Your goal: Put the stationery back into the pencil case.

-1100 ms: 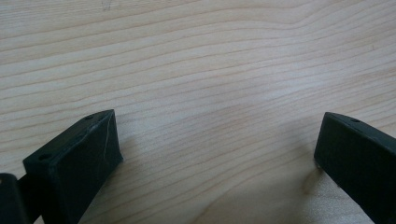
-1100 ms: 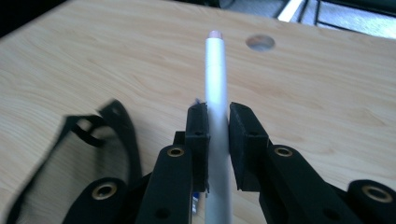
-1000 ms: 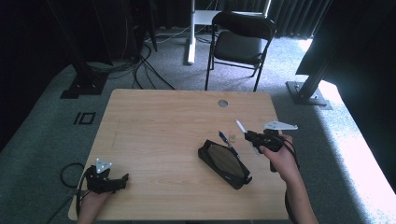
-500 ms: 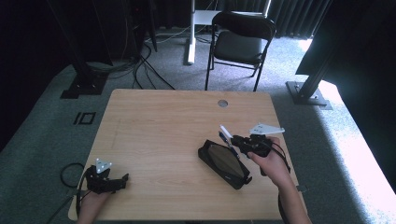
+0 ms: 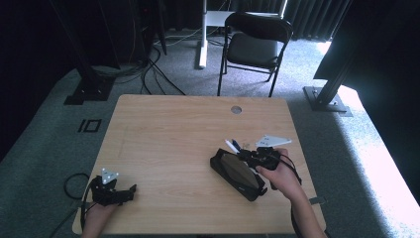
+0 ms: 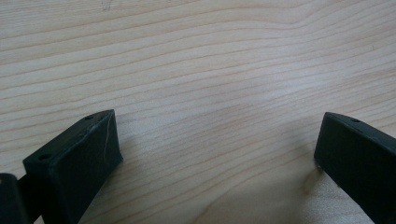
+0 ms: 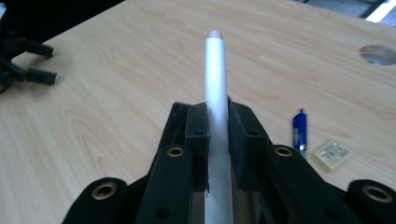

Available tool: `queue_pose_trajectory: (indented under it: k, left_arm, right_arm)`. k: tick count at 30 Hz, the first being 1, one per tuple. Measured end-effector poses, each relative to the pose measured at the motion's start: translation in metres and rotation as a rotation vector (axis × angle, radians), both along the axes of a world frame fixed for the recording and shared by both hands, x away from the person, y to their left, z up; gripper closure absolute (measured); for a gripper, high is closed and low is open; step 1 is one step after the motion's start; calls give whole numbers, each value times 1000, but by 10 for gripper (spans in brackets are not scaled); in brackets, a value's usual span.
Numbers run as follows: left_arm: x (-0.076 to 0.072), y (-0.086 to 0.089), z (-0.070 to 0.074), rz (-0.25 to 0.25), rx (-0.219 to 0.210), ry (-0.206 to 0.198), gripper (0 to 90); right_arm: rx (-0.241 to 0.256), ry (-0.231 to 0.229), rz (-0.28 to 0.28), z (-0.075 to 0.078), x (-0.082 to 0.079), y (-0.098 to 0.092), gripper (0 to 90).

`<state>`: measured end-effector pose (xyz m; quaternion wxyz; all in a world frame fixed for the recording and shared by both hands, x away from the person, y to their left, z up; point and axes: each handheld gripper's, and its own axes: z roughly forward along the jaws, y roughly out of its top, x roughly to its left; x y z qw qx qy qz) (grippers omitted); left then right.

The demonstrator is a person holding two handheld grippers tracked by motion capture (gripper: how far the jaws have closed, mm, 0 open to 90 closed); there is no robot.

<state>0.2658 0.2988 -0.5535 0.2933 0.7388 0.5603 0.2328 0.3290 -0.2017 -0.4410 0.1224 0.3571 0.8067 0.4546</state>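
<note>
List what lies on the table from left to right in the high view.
Left gripper → black pouch → right gripper, shut on a white pen.

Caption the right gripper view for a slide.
Right gripper clamped on a white pen, held above the wooden table beside a blue pen.

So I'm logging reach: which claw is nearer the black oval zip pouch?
Right. The right claw, shut on a white pen, hovers at the black oval zip pouch; the left claw rests far off near the table's corner.
</note>
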Motion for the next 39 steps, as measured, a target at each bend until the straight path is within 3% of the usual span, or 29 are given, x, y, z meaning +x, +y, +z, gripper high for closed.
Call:
queue_pose_trajectory:
  k: [18,39]
  left_arm:
    - [0,0,0,0,0,0,6]
    - [0,0,0,0,0,0,6]
  right_arm:
    - [-114,90,62,-25,2,14,785]
    - [-244,149,56,-45,7,31,785]
